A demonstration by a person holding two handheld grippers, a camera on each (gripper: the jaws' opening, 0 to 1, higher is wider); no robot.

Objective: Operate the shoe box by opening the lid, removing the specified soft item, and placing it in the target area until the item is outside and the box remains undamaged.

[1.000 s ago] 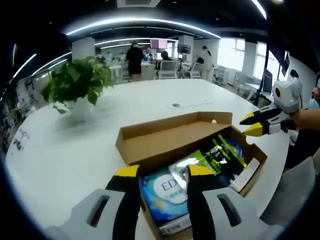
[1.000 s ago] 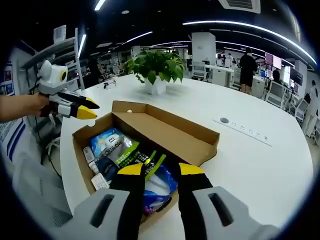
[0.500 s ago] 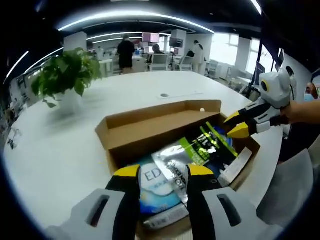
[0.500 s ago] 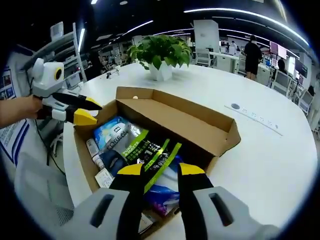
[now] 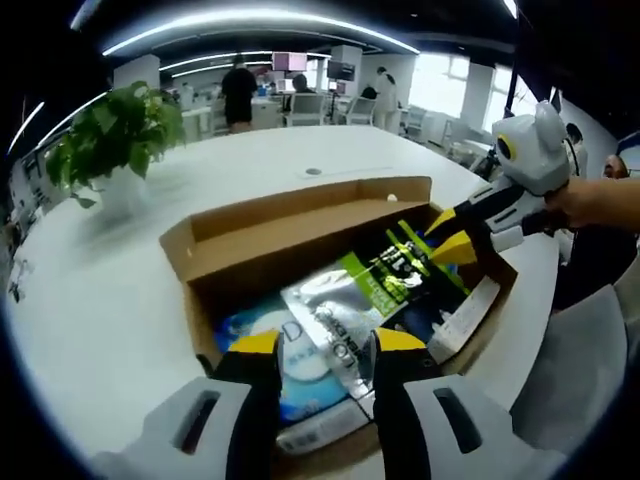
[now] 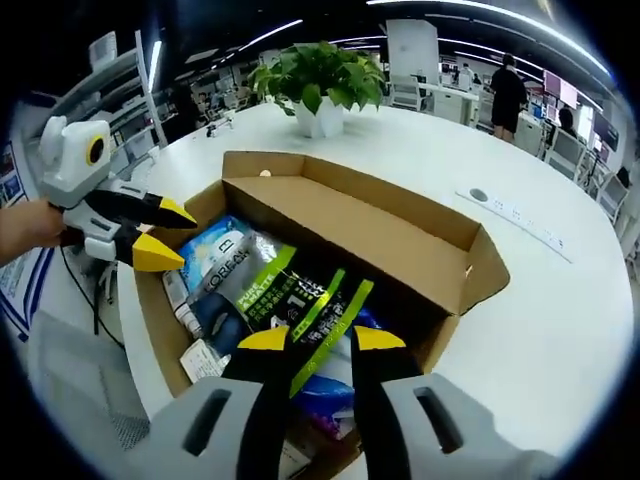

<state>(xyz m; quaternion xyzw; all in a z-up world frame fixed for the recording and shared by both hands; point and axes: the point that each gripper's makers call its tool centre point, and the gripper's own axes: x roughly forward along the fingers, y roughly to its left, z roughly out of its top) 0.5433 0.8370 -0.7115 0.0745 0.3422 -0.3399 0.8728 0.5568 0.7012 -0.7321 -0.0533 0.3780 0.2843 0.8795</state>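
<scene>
Your brown cardboard shoe box (image 6: 330, 230) sits near the edge of the round white desk (image 6: 560, 300), its lid already folded back, and it is crammed with soft packets. The black-and-green foil pouch (image 6: 300, 300) lies on top across the middle, over a blue-and-white packet (image 5: 265, 345) and a silver sachet (image 5: 335, 320). Both your tongs are spread and pinching nothing: the left tongs (image 5: 318, 343) hover just over the silver sachet, and the right tongs (image 6: 310, 340) hover over the pouch's near end.

Several risks come from this. The packets overlap, so if you close on the pouch carelessly you may nip a neighbour and drag it out as well. If you dip too steeply, a jaw tip can dent or tear the thin cardboard wall. The two tongs crowd the same opening, so they may knock together. With the box this near the desk edge, a hard sideways tug may slide it off.
</scene>
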